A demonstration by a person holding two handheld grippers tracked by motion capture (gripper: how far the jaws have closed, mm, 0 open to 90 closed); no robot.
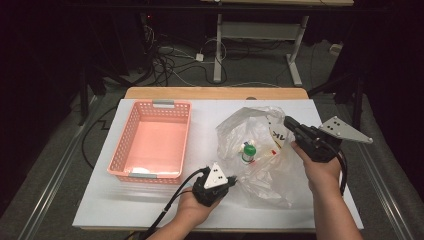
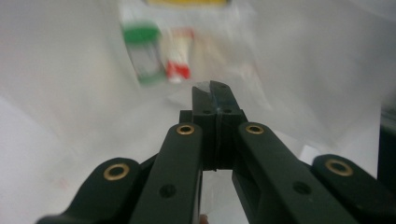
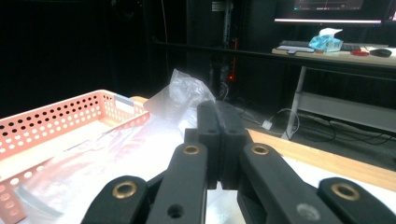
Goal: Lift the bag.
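Black left gripper [image 1: 235, 180], brass screws, grey dotted three-cornered plate, black cable.

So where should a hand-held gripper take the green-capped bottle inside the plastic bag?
Probably across the clear body just below the green cap of the green-capped bottle, coming from the plastic bag's mouth; which side that is I cannot tell. The film covers it elsewhere.

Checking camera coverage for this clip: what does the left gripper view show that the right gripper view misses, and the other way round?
Left gripper view alone: a green-capped container and a red-and-white tube inside the bag, beyond the shut left gripper. Right gripper view alone: the pink perforated basket, a desk with a tissue box, and the shut right gripper. Both: the clear plastic bag on the white table.
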